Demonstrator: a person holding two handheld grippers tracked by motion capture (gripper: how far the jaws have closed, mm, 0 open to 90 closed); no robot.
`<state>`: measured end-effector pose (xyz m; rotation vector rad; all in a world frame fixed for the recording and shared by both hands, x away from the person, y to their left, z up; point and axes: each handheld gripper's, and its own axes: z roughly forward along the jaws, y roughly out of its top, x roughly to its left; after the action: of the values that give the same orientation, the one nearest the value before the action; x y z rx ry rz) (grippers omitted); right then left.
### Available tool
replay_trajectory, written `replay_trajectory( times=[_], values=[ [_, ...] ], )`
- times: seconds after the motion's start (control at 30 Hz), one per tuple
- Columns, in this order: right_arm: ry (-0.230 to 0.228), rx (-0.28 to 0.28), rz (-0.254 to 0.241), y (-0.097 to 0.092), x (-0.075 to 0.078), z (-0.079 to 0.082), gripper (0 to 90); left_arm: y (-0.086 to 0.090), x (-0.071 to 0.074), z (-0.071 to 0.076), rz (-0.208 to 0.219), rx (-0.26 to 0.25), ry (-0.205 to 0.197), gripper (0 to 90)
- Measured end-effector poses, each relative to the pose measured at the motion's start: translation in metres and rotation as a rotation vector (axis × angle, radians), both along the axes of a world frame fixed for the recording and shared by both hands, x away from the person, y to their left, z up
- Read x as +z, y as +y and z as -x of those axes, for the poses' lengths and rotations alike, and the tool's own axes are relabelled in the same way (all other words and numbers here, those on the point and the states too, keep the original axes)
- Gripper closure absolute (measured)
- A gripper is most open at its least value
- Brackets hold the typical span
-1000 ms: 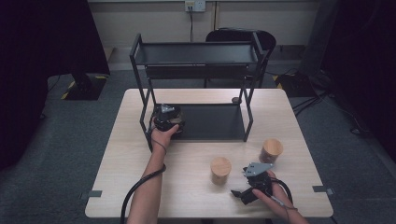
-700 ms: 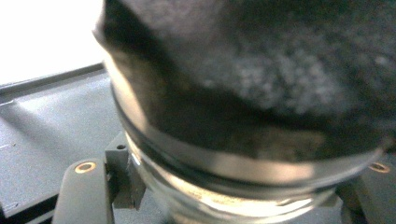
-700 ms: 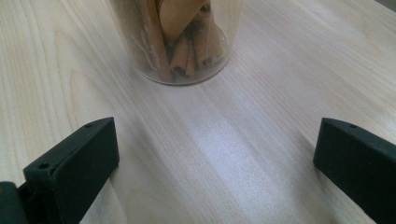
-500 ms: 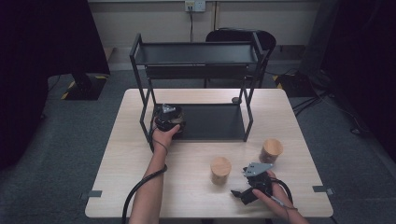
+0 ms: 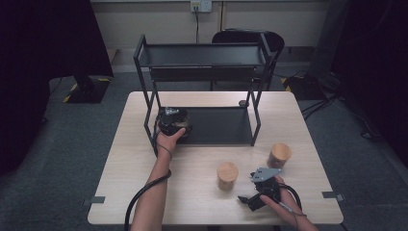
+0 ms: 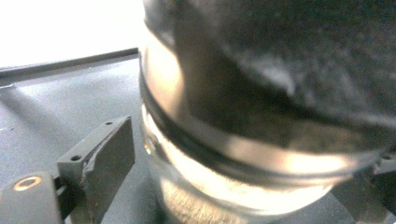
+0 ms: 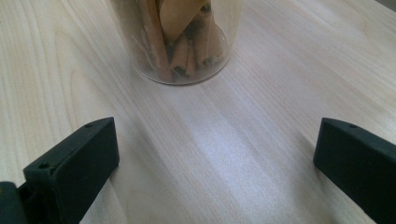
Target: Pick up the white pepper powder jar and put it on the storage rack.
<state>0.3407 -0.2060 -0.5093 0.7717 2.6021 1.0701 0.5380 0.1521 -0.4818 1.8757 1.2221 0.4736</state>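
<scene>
Three jars are counted: two with wooden lids [image 5: 227, 171] [image 5: 279, 150] on the table [image 5: 192, 192], one [image 6: 224, 154] on the rack's bottom shelf [image 5: 221, 126]. The left gripper [image 5: 172, 120] has just been opened, that jar standing loose between its jaws. The right gripper [image 5: 255, 195] is held wide open and empty.

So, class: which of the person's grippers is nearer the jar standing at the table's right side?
Right. The right gripper sits just in front of that jar; the left gripper is across the table, at the rack.

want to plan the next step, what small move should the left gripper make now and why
Probably draw the left gripper straight back toward the person. Its jaws have just been opening, and the jar between them stands on the rack's lower shelf with a gap at the left jaw, so it looks released. Pulling back level should avoid knocking it.
</scene>
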Motion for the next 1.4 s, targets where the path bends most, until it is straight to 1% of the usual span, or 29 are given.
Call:
replay_trajectory(
  times=[0.07,0.27,0.43,0.87,1.03,1.2,1.4],
  values=[
    [0.0,0.0,0.0,0.0,0.0,0.0,0.0,0.001,0.0,0.001,-0.004,0.001,-0.001,6.8],
    [0.0,0.0,0.0,0.0,0.0,0.0,0.0,0.003,0.002,0.004,0.006,0.0,-0.004,5.8],
    [0.0,0.0,0.0,0.0,0.0,0.0,0.0,0.005,0.004,0.008,0.017,-0.005,-0.015,2.3],
    [-0.001,0.001,0.0,0.0,0.0,0.0,0.0,0.012,0.004,0.018,0.064,0.004,-0.007,2.5],
    [0.0,0.0,0.0,0.0,0.0,0.0,0.0,0.014,0.004,0.021,0.065,-0.003,-0.004,2.5],
    [0.0,0.0,0.0,0.0,0.0,0.0,0.0,0.014,0.004,0.024,0.065,0.0,-0.005,2.6],
    [0.0,0.0,0.0,0.0,0.0,0.0,0.0,0.012,-0.001,0.029,0.072,-0.006,0.009,2.6]
  ],
)
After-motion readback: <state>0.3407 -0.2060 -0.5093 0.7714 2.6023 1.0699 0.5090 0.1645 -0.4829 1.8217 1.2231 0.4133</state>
